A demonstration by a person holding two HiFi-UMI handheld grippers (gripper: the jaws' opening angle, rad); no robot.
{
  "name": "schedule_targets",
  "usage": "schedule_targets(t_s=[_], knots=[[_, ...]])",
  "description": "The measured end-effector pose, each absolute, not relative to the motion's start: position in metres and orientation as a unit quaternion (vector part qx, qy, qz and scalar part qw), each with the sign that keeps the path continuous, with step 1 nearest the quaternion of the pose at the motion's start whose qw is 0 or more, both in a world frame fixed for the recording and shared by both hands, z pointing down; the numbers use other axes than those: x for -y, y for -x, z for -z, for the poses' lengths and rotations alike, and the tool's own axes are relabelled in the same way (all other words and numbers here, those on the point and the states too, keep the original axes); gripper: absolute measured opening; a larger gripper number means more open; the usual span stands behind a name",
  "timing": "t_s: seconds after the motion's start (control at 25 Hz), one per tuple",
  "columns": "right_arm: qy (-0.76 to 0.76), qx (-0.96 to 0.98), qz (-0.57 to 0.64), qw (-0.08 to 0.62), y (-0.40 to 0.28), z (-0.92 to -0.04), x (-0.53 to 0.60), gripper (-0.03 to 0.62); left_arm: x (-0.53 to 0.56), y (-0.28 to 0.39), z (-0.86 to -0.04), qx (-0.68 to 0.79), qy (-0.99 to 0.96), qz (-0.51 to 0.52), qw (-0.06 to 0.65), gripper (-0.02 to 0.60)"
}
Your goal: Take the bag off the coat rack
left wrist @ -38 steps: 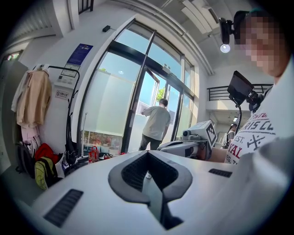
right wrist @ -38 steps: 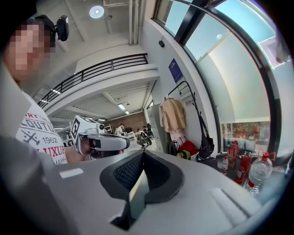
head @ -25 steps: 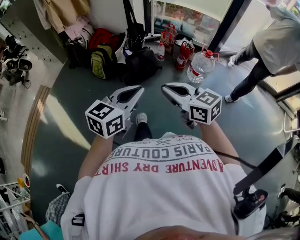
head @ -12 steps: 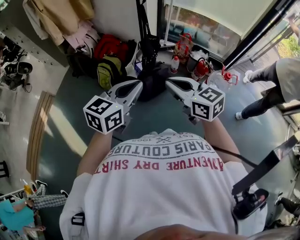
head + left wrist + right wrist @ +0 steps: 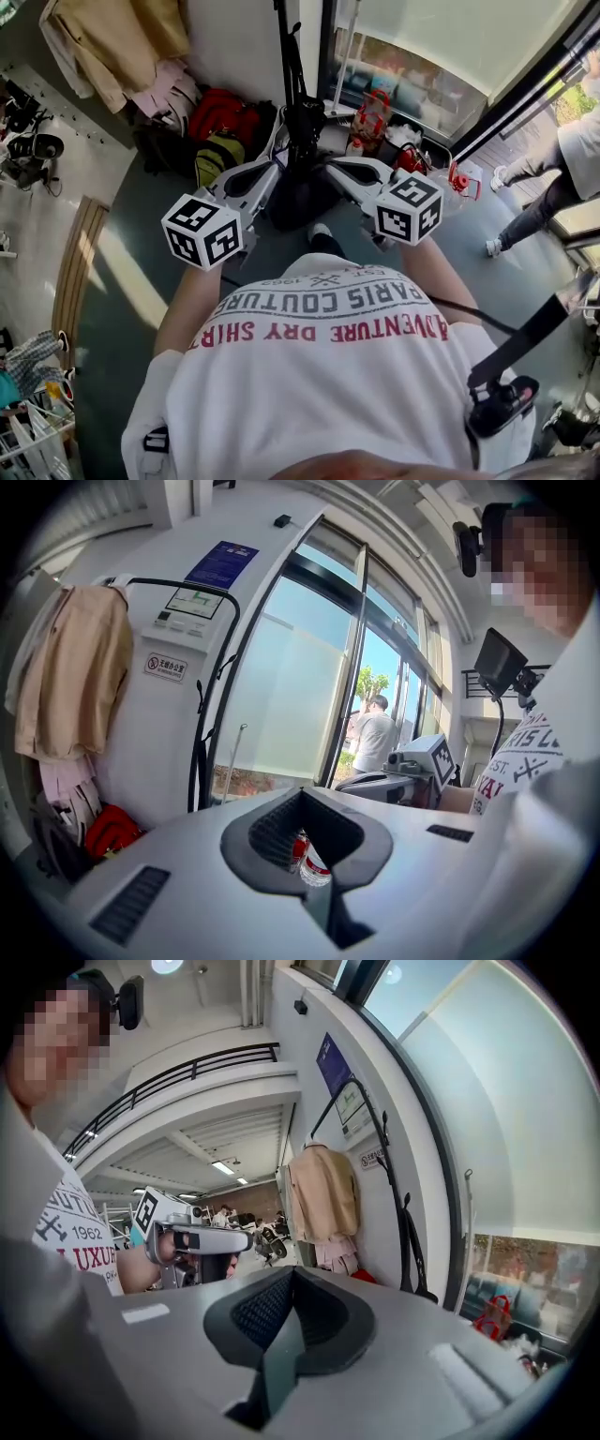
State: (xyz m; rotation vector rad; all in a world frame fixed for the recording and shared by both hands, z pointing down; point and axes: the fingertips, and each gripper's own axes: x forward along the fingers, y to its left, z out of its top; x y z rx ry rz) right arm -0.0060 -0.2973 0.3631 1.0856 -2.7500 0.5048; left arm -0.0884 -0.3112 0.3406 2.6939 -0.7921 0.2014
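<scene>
Left gripper (image 5: 269,172) and right gripper (image 5: 339,172) are both clenched with nothing in them, held side by side. The black bag (image 5: 298,199) is low at the foot of the rack (image 5: 228,621), just beyond both tips. Its strap (image 5: 199,752) runs up the rack. A coat (image 5: 75,677) hangs at the rack's left end.

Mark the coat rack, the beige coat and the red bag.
coat rack (image 5: 288,47), head view, on its black upright pole.
beige coat (image 5: 80,667), left gripper view, on its front panel.
red bag (image 5: 217,111), head view, on its top surface.

Blk metal coat rack (image 5: 286,47), tan cloth coat (image 5: 122,37), smooth floor (image 5: 141,225)
</scene>
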Motion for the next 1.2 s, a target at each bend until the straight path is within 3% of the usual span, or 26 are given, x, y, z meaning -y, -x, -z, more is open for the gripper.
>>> schedule_targets(t_s=[1.2], knots=[[-0.378,0.908,-0.153,0.1,-0.028,-0.427,0.566,0.025,0.504,0.065,-0.413,0.3,-0.921,-0.08,0.235,0.002]])
